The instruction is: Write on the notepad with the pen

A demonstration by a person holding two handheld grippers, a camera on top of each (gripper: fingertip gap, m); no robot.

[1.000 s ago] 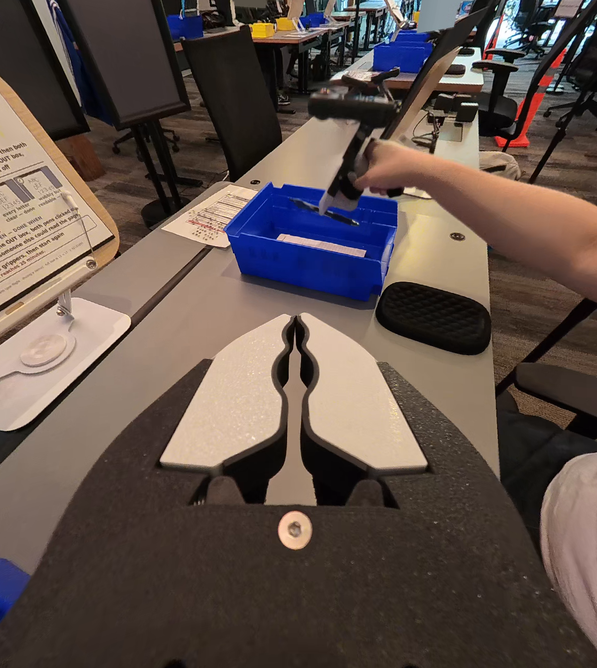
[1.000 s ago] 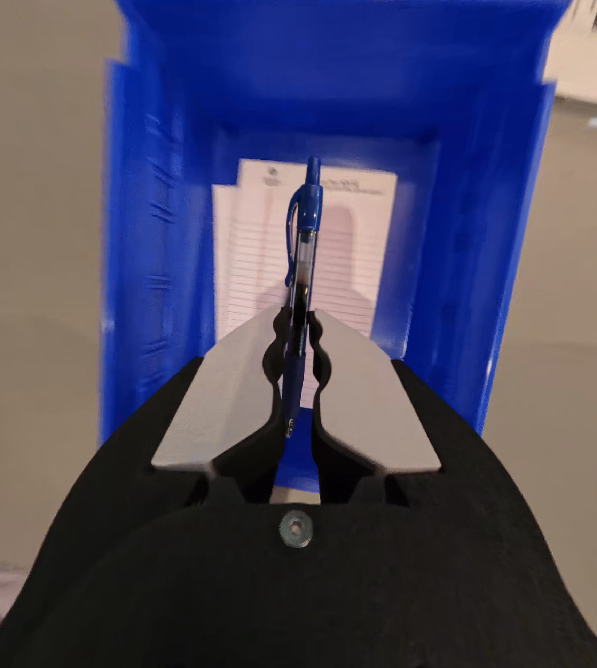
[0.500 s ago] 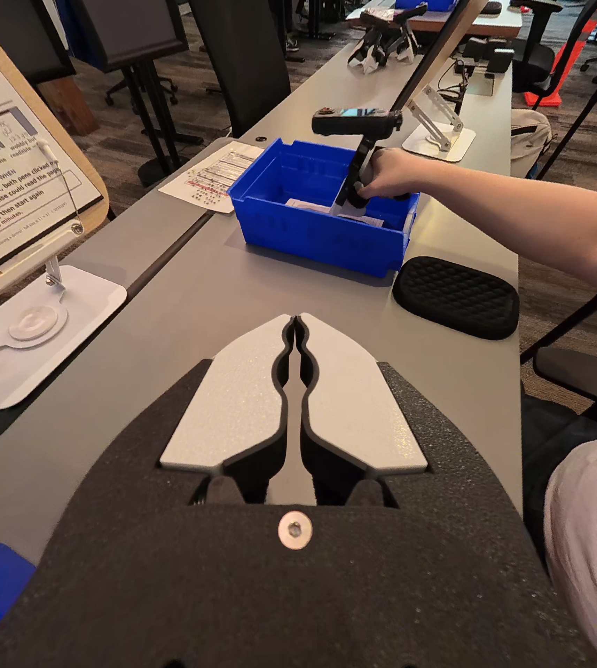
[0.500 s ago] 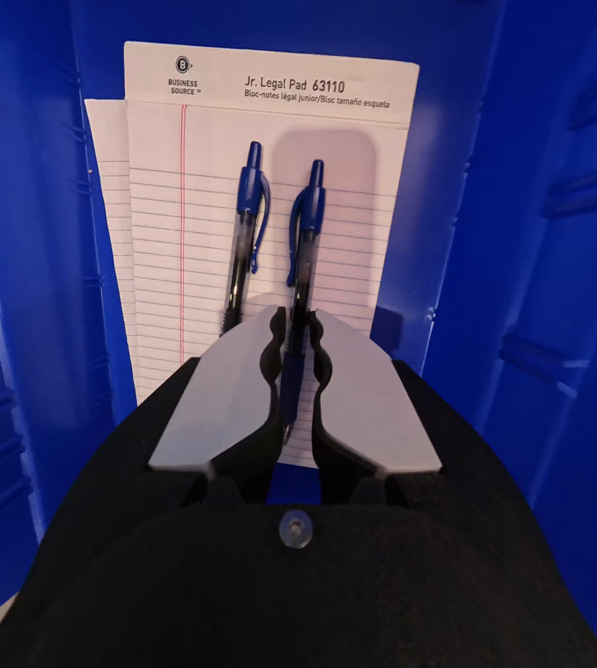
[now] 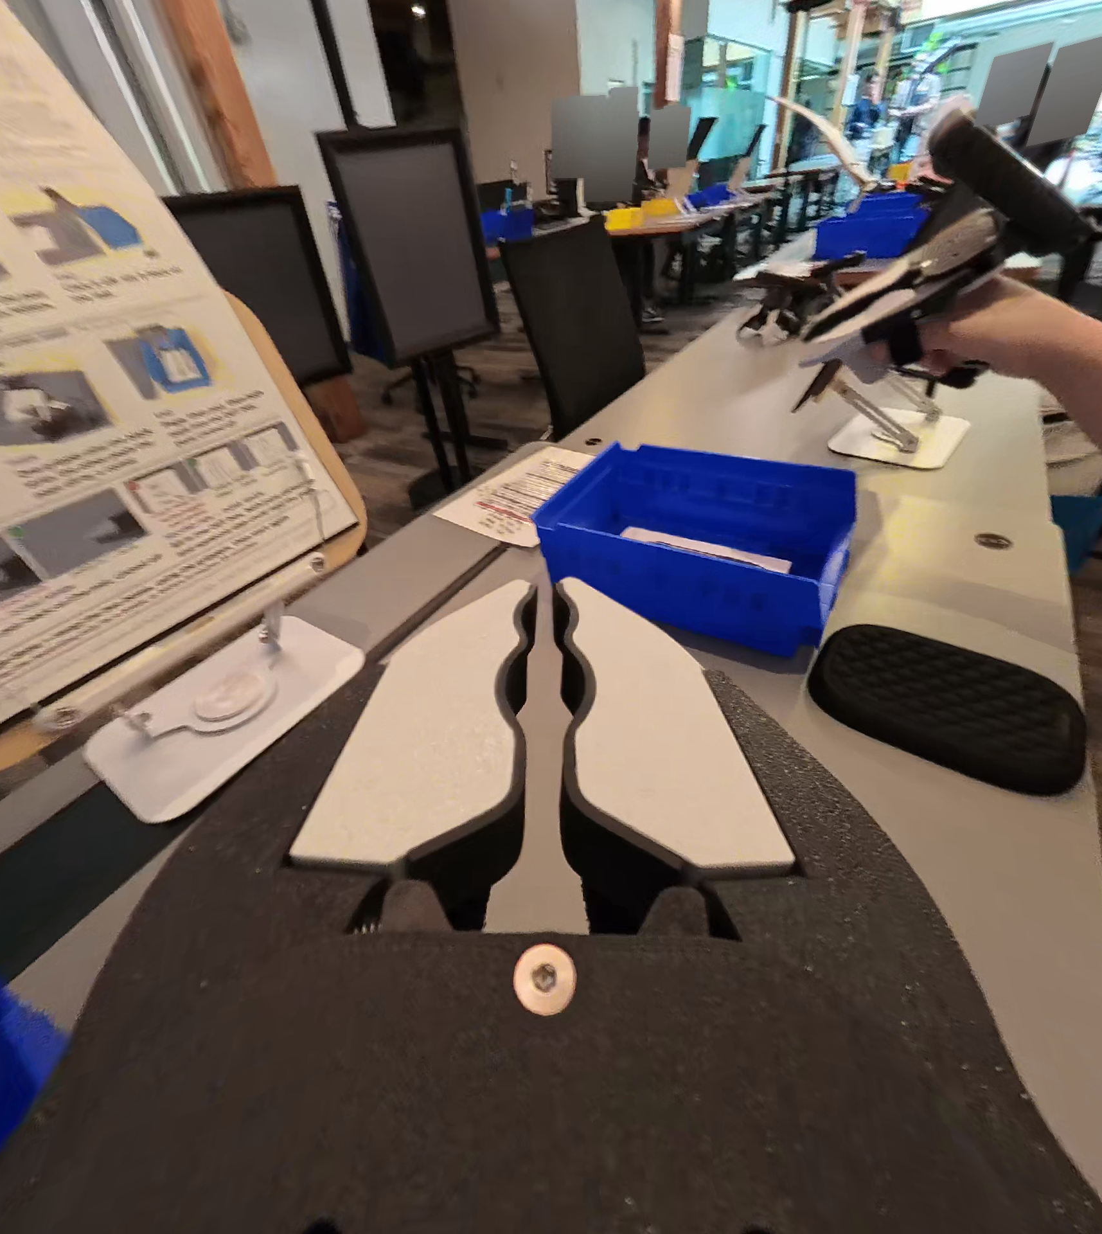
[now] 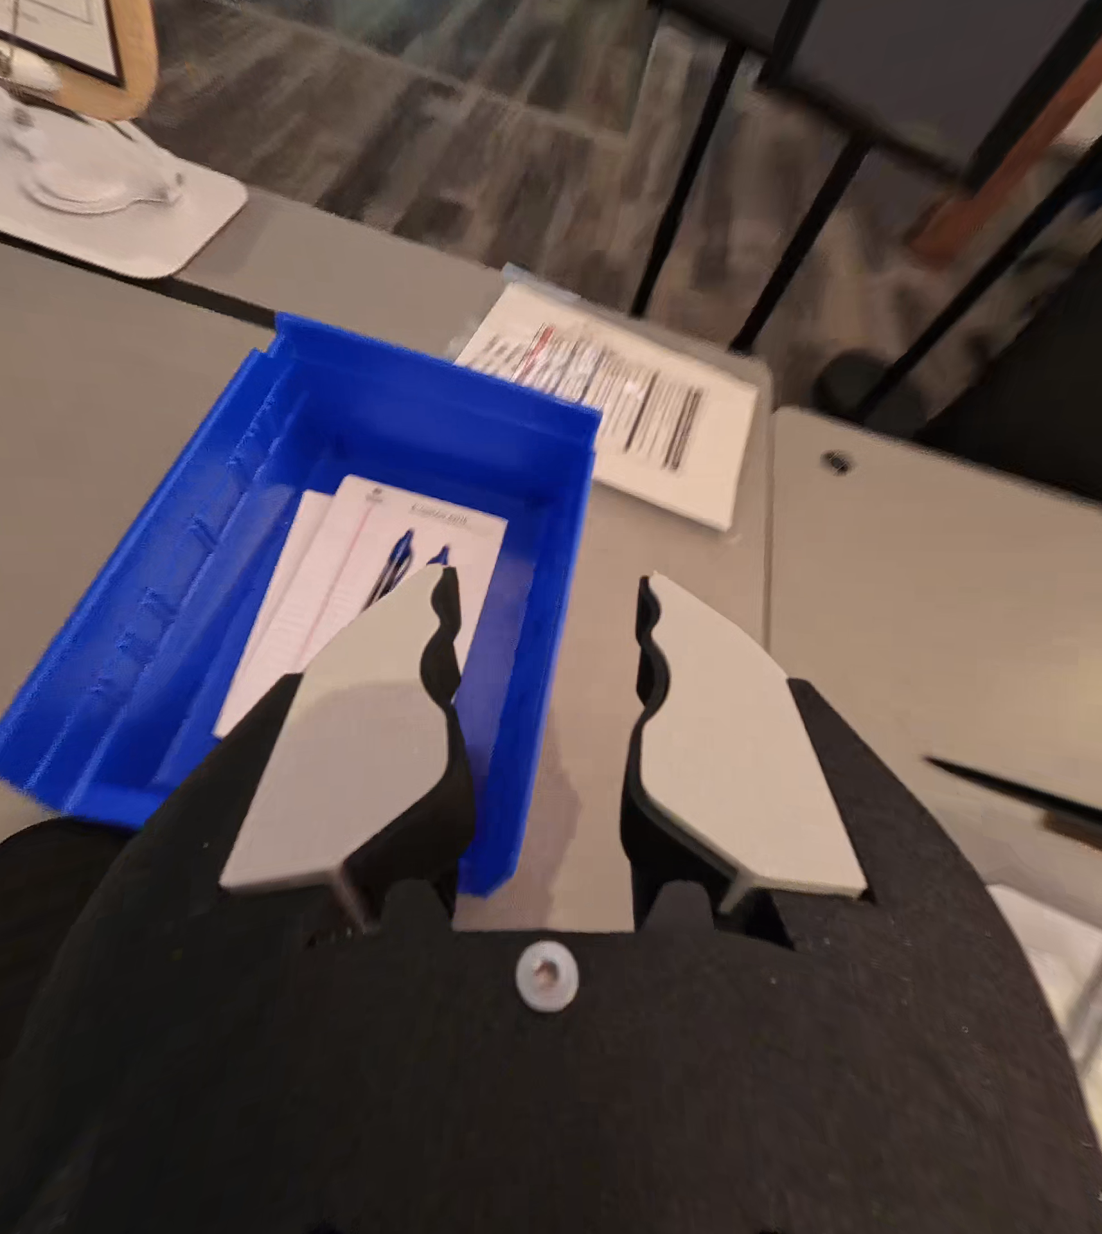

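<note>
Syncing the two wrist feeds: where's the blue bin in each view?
Left wrist view: blue bin sits centre, just beyond the shut left gripper.
Right wrist view: blue bin is left of centre, partly behind the open right gripper.
Shared landmark: the printed sheet beside the bin.

Print on poster board [image 5: 101, 374], sheet [image 6: 635, 414], notepad [image 6: 401, 567], all blurred, unreadable

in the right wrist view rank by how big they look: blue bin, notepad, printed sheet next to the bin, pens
1. blue bin
2. notepad, partly hidden by a finger
3. printed sheet; close to the notepad, so that order is unsure
4. pens, smallest, mostly hidden
</note>
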